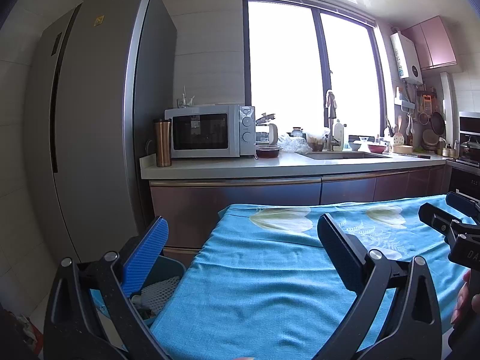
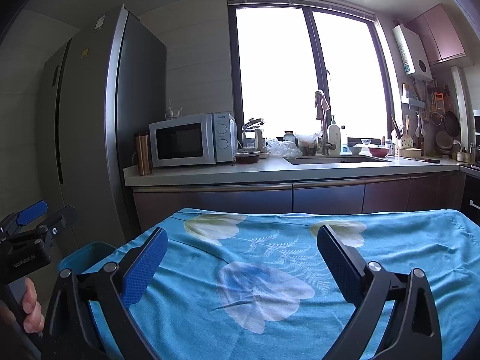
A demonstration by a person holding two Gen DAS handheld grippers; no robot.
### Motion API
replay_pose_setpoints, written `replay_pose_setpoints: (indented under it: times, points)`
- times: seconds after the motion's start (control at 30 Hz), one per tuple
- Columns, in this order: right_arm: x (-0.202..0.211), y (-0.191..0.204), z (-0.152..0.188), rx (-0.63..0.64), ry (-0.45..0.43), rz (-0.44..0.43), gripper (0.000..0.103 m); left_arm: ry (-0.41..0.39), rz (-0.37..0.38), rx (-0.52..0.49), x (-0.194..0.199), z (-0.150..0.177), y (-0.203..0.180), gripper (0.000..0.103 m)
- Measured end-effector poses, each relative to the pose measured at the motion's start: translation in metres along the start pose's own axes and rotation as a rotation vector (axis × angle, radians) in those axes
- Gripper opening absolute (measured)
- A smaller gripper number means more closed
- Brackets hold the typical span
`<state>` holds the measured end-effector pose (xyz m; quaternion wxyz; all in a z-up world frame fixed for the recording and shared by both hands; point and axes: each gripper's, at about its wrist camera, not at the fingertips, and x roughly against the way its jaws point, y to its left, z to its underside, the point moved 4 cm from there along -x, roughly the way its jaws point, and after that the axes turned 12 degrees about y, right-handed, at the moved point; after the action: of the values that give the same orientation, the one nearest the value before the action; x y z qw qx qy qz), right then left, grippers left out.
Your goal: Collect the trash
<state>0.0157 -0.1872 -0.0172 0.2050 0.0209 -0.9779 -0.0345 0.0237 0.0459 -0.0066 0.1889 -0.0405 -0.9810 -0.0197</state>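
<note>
kitchen counter (image 2: pixel 270 171) behind blue floral cloth (image 2: pixel 270 285); left tongs (image 1: pixel 240 258) and right tongs (image 2: pixel 243 264) both spread, holding nothing.

Blue tablecloth (image 2: pixel 270 315) lies bare ahead; teal bin (image 1: pixel 168 273) stands just beside its left edge.

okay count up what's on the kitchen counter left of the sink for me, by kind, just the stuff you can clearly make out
Microwave: 1
Copper travel tumbler: 1
Lidded dark bowl: 1
Electric kettle: 1
Crumpled clear plastic bag: 1
Total: 5
</note>
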Motion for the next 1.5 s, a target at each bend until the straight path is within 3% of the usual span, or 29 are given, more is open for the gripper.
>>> replay_pose_setpoints:
  times: [1.5]
  points:
    - [0.0033,0.0020,-0.0039,-0.005,-0.014,0.004,0.096,-0.019,-0.013,0.005,0.0023,-0.0012,0.0012,0.098]
